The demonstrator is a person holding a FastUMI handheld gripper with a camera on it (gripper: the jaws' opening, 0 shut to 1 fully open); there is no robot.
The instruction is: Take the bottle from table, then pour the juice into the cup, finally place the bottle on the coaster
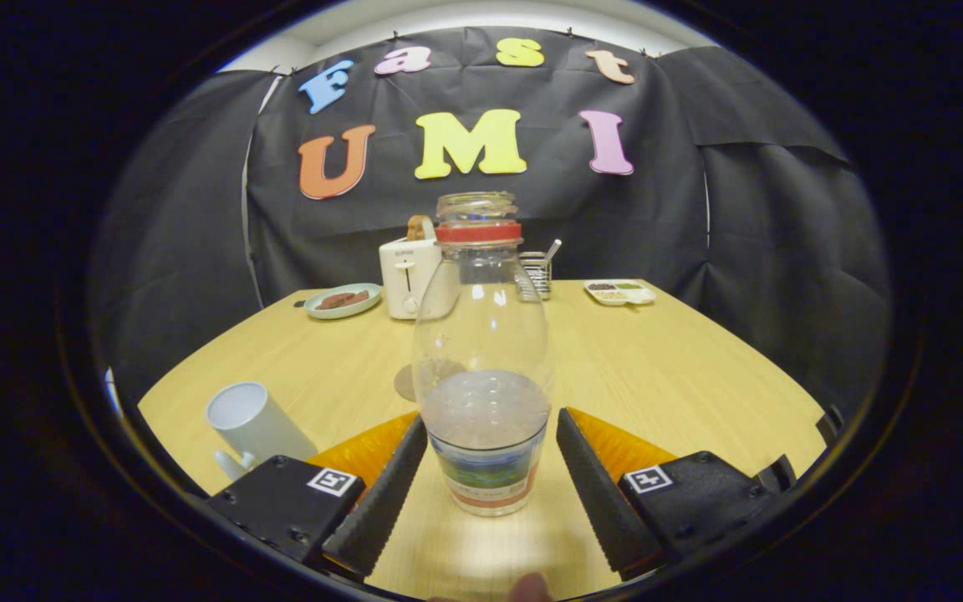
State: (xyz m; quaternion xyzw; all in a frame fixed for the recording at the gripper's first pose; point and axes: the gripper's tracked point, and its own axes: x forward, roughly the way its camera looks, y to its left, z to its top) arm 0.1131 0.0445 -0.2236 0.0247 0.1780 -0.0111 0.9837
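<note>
Gripper [485, 468]: fingers spread wide, flanking the bottle without touching.
Juice bottle [483, 368]: upright between the fingers, uncapped.
Cup [254, 425]: left of the fingers.
Coaster [408, 383]: just beyond the bottle.

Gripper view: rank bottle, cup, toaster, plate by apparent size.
Largest to smallest as they look:
1. bottle, upright between the open claw fingers, nearest the camera
2. cup
3. toaster
4. plate
Cup versus toaster is unsure: the toaster stands much farther back.
</note>
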